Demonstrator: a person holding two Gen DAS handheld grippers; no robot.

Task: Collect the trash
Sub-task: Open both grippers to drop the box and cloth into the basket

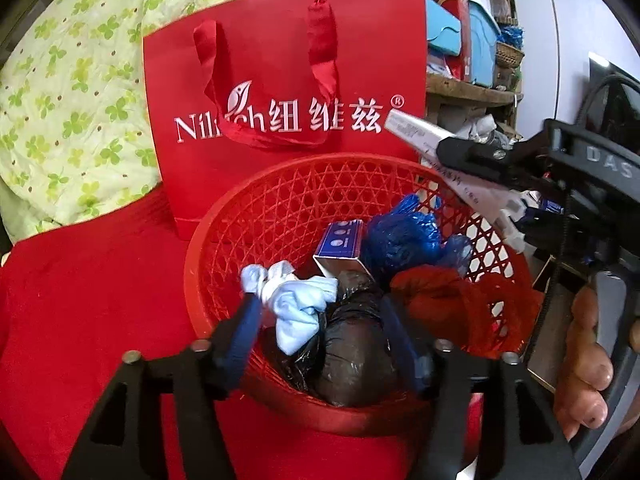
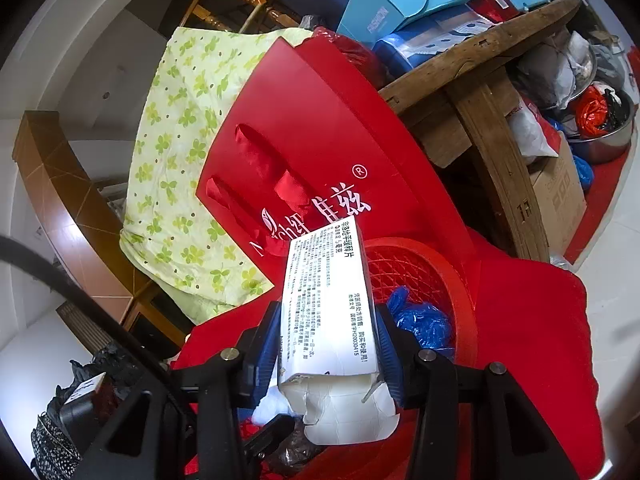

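The left tongs stand spread over the mouth of a red basket, their two blue pads apart; a crumpled white cloth touches the left pad at its knot and lies on the trash below, and the pads do not press on it. The right tongs are pinching a white carton printed with black text, one pad on each long side, and its torn end flap hangs toward the camera. In the left view this carton sticks out slanted above the right rim of the basket, and fingers of a hand are wrapped around the handle at the right edge. Inside the basket lie a black plastic bag, a small blue-and-white box, a crumpled blue bag and a red bag. The basket rests on a red cloth. Just behind it stands a red paper shopping bag with white lettering and ribbon handles, and behind that lies a pale fabric with green clovers. To the right is a wooden shelf with blue boxes on it.
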